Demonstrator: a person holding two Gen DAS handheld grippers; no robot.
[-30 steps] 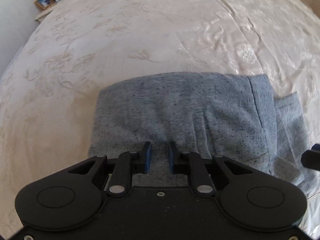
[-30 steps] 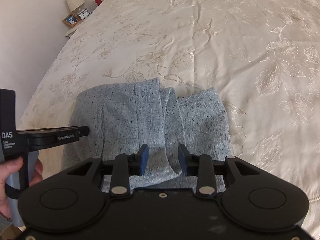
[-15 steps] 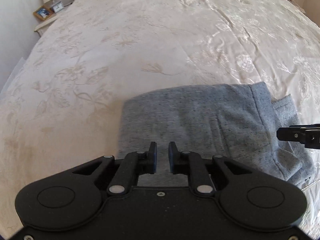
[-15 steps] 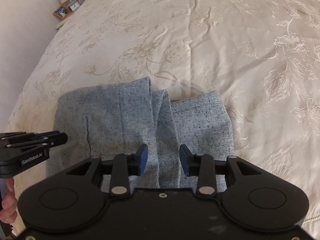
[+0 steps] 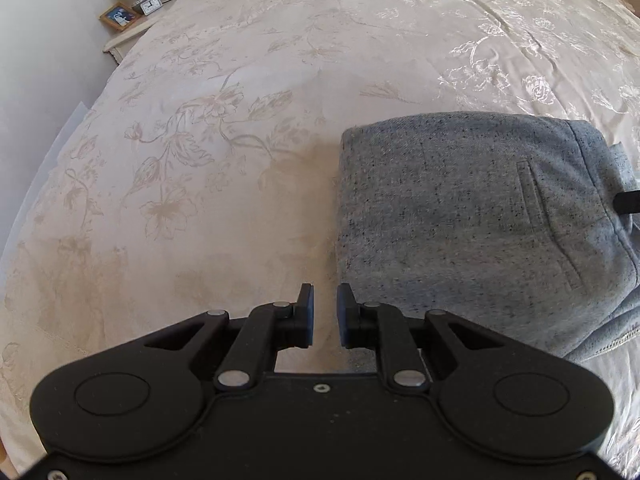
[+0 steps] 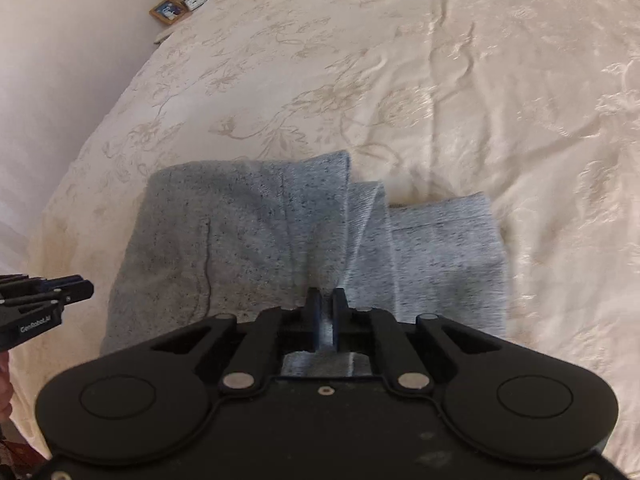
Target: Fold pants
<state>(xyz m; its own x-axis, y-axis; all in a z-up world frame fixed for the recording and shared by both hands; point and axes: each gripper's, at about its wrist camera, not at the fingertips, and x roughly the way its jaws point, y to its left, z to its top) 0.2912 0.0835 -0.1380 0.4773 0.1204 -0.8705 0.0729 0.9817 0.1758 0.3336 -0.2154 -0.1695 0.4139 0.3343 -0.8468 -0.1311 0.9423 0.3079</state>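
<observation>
Right hand-held gripper (image 6: 325,312) pinches the pants (image 6: 280,240); left one stands off to their side.
We see the folded pants on the bed (image 6: 480,100), their long axis crosswise; our left hand-held gripper (image 5: 325,312), slightly spread and empty, has them just to its right.

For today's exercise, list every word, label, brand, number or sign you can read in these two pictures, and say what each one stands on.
"GenRobot.AI": white print on the side of the left gripper, seen at the left edge of the right wrist view; small, slightly blurred.
Clock on the bedside table: its dial is too small to read.
Framed photo beside it: no legible text.
Grey pants and bedspread: no text visible.
</observation>
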